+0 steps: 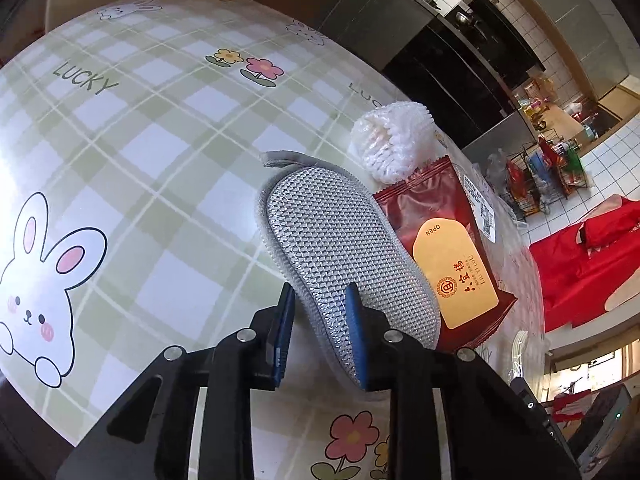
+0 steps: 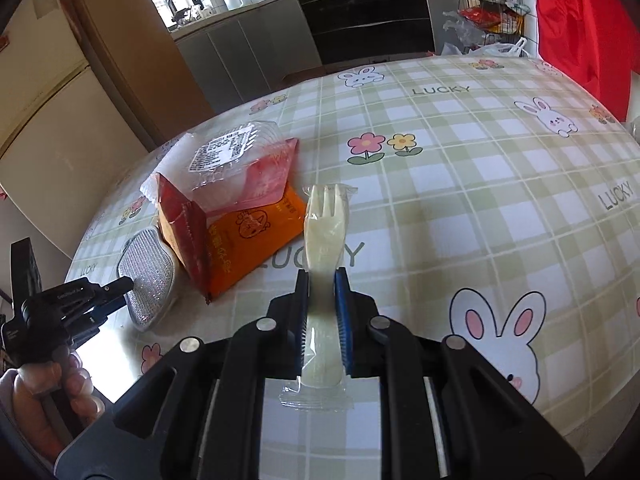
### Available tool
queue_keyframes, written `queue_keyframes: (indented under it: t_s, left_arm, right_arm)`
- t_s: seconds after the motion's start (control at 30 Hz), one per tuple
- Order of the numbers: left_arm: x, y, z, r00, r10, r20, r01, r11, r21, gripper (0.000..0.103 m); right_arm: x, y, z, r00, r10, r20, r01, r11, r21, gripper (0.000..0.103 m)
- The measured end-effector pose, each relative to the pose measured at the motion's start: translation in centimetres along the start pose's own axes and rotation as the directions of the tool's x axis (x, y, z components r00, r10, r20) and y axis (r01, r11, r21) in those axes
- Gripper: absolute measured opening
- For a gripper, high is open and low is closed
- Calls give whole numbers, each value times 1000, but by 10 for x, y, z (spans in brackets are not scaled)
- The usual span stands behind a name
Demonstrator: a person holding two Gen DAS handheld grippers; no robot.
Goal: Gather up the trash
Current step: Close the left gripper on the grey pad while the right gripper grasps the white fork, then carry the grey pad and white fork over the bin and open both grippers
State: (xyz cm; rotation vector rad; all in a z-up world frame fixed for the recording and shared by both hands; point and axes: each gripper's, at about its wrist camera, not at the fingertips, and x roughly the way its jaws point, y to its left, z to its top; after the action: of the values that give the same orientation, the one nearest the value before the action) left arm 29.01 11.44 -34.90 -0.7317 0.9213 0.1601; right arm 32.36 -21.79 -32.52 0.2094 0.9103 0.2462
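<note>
A silver mesh scouring pad [image 1: 340, 240] lies on the checked tablecloth [image 1: 140, 140], and my left gripper [image 1: 320, 320] is shut on its near edge. Beside the pad are a dark red snack packet with a gold label [image 1: 448, 248] and a white foam fruit net [image 1: 390, 140]. In the right wrist view my right gripper [image 2: 322, 300] is shut on the handle of a pale plastic fork in a clear wrapper [image 2: 324, 224], held above the cloth. To its left lie an orange packet [image 2: 256, 240], the red packet [image 2: 184, 224], a clear plastic box [image 2: 236, 164], the pad [image 2: 148, 276] and the left gripper [image 2: 116, 292].
A hand [image 2: 44, 384] holds the left gripper at the table's left edge. Behind the table [image 2: 480, 200] are grey kitchen cabinets [image 2: 248, 48], a black oven [image 2: 368, 20], a cream fridge [image 2: 52, 120], a wire rack [image 2: 488, 8] and red cloth [image 2: 580, 32].
</note>
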Motion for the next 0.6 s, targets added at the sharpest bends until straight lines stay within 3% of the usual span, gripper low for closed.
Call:
queue_keyframes:
  t_s: [0.1, 0.23, 0.43, 0.6]
  left_arm:
    - [-9, 0, 0, 1000, -9, 27, 8, 1000, 16, 11]
    - [-40, -9, 0, 995, -31, 91, 23, 996, 86, 6]
    - [-98, -25, -11, 985, -50, 164, 10, 971, 238, 5]
    - [-130, -23, -19, 981, -62, 184, 14, 968, 251, 5]
  right_arm:
    - [-11, 0, 1, 1000, 5, 16, -5, 1000, 1, 17]
    - [-24, 5, 3, 999, 19, 41, -19, 1000, -8, 17]
    - [-36, 23, 1, 997, 59, 55, -57, 998, -30, 17]
    - [-49, 39, -2, 993, 99, 62, -96, 994, -52, 17]
